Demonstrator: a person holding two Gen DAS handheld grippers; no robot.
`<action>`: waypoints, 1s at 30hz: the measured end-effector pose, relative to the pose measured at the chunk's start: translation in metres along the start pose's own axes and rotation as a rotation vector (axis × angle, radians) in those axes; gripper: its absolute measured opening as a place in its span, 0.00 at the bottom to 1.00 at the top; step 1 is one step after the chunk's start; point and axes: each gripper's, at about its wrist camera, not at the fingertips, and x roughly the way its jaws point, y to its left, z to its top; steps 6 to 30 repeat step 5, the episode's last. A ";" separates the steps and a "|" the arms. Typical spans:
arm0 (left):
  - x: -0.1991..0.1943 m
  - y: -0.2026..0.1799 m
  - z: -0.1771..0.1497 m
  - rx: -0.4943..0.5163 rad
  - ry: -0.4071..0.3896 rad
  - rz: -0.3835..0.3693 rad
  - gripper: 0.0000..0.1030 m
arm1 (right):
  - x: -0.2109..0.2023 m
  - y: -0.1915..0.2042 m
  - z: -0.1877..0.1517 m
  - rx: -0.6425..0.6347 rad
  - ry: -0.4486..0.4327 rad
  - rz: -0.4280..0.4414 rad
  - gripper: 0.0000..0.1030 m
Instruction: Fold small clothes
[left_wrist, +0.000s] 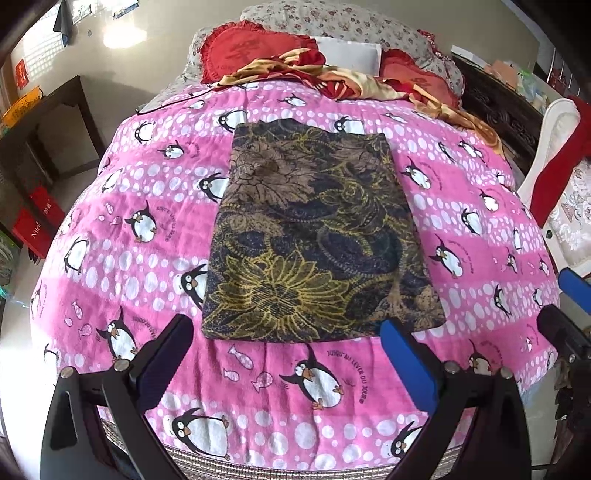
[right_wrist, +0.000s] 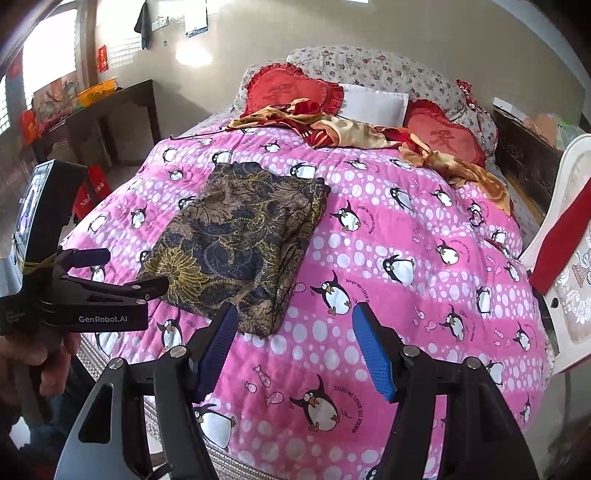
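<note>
Left wrist view: dark floral-print folded cloth (left_wrist: 317, 236) lies as a flat rectangle on pink penguin-print quilt (left_wrist: 461, 221).
Folding looks complete; left tongs (left_wrist: 288, 328) and right tongs (right_wrist: 295, 325) both gape, empty, just short of its near edge.

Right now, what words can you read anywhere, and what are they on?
"GenRobot.AI": on the left tongs body.
"JUSQU'AU LEVER DU JOUR": beside penguins on the pink blanket.
"Nih...": red box, rest blurred.
Heart cushion: one character, unclear.
Wall signs: too small.
</note>
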 end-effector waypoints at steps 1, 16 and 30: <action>-0.001 -0.001 -0.001 0.001 -0.007 -0.003 1.00 | 0.001 -0.001 0.000 0.002 -0.001 0.001 0.67; 0.000 -0.007 -0.002 0.028 -0.004 0.002 1.00 | 0.003 0.000 -0.001 0.003 0.004 0.000 0.67; 0.000 -0.007 -0.002 0.028 -0.004 0.002 1.00 | 0.003 0.000 -0.001 0.003 0.004 0.000 0.67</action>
